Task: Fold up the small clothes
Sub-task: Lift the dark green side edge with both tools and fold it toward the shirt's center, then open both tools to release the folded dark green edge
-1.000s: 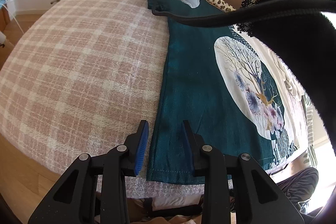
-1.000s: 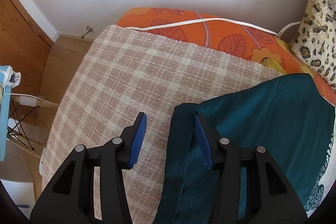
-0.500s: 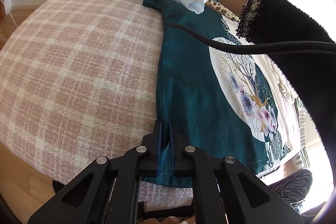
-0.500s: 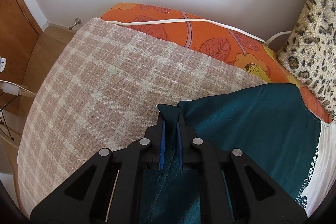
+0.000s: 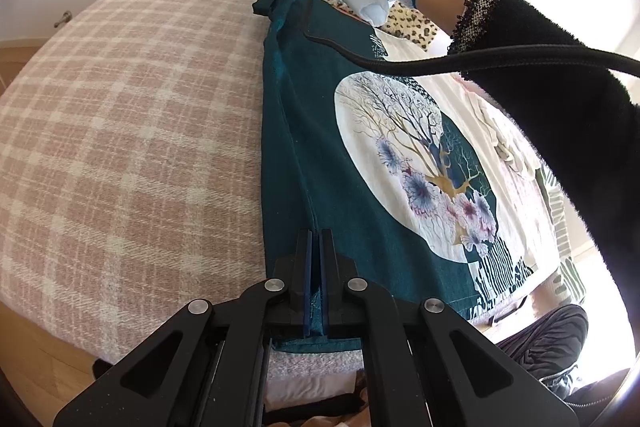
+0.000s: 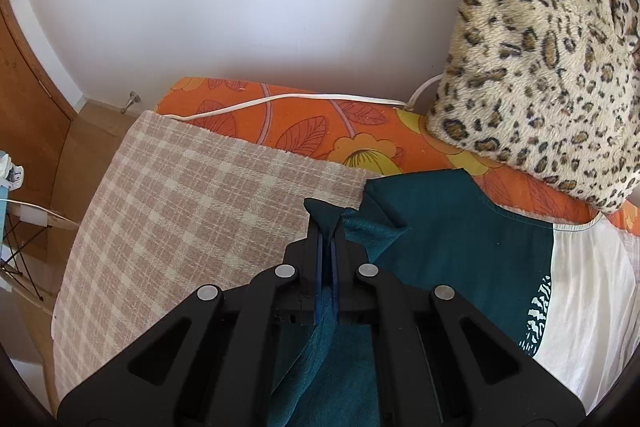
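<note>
Now, with the teal shirt (image 5: 308, 147) clamped along one edge by the left gripper (image 5: 316, 259) ahead and the right gripper (image 6: 329, 247), both corners should be carried across together, level and taut.

Open blanket to the left, clutter to the right and back

The plaid blanket (image 5: 120, 131) lies bare across the whole left side of the bed, giving free passage there. The teal shirt (image 5: 312, 131) covers the middle; beyond its right edge white garments (image 5: 504, 131) crowd the bed. At the far end the leopard-print cushion (image 6: 552, 39) and white cable (image 6: 280, 101) on the orange sheet (image 6: 312, 123) block the way, and a black cable (image 5: 440, 61) hangs across above the shirt.
</note>
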`<action>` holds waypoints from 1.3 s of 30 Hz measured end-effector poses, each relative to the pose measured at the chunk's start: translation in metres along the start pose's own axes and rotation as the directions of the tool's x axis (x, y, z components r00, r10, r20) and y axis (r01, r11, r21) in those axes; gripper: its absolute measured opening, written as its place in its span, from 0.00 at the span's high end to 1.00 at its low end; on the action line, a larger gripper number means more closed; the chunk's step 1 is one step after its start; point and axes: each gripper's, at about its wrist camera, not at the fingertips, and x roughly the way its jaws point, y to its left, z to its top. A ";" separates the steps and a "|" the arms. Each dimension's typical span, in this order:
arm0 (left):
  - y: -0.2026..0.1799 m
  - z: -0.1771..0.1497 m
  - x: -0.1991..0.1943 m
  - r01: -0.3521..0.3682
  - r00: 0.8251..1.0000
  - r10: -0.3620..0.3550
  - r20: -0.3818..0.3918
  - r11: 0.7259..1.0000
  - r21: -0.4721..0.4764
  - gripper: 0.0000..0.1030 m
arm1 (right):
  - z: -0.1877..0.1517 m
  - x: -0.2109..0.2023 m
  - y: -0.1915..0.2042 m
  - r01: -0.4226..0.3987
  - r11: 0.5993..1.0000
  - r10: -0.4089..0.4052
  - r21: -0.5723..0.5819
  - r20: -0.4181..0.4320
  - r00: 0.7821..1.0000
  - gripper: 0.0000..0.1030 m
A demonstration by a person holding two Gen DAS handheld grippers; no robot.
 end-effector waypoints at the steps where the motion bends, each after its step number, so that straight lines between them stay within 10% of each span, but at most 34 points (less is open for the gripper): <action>1: -0.005 0.001 0.000 0.009 1.000 -0.009 0.004 1.000 0.012 0.98 | 0.000 -0.006 -0.007 0.003 1.000 -0.003 0.002 0.009 1.000 0.97; 19: -0.088 -0.005 0.044 0.165 0.982 -0.143 -0.125 0.969 0.182 0.99 | -0.035 -0.040 -0.159 0.055 0.990 -0.059 0.132 0.025 0.998 0.97; 32: -0.102 -0.007 0.070 0.209 0.964 -0.170 -0.203 0.960 0.187 0.99 | -0.044 -0.011 -0.178 0.082 0.989 -0.082 0.119 -0.006 0.997 0.97; 39: -0.111 -0.016 0.060 0.255 0.952 -0.204 -0.227 0.941 0.222 0.70 | -0.053 -0.028 -0.187 0.180 0.979 -0.182 0.101 0.020 0.983 0.54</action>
